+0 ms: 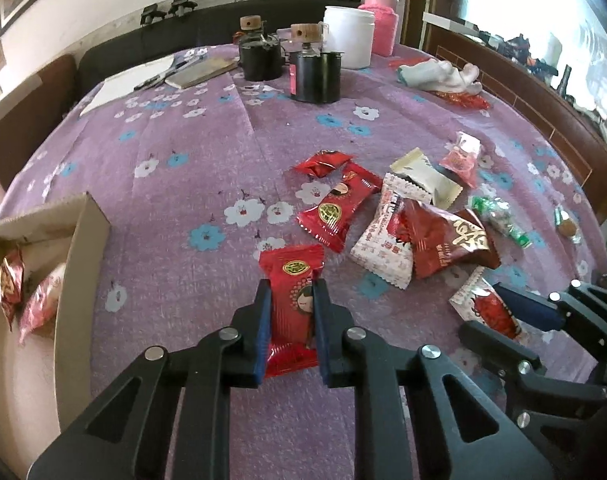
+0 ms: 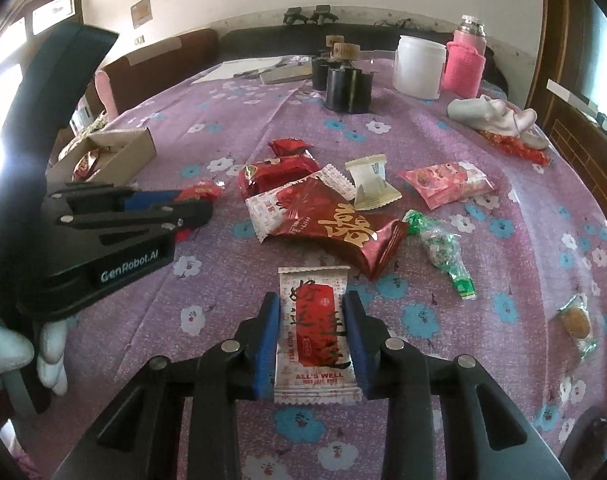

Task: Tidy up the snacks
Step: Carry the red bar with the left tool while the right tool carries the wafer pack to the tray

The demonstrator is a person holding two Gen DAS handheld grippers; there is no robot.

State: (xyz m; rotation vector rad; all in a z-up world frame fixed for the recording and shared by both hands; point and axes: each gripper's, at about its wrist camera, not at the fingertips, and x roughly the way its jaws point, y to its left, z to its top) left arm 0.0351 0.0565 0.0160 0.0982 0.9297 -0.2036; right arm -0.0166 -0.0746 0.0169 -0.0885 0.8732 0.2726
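Note:
My left gripper [image 1: 291,290] is shut on a red snack packet [image 1: 290,308] with a doll picture, held just above the purple cloth. My right gripper [image 2: 312,300] is shut on a white and red "All's Well" packet [image 2: 315,336]. That gripper and its packet [image 1: 489,310] also show at the right of the left wrist view. A pile of loose snack packets [image 2: 335,216] lies mid-table. An open cardboard box [image 1: 83,248] at the left holds red packets [image 1: 11,280]. The box also shows in the right wrist view [image 2: 119,152].
The table [image 1: 183,128] wears a purple flowered cloth. Black jars [image 1: 315,76], a white tub [image 1: 349,36], a pink flask [image 1: 379,20], a white cloth [image 1: 443,76], and papers with pliers [image 1: 175,72] stand at the far side. Green sweets [image 2: 443,252] lie right.

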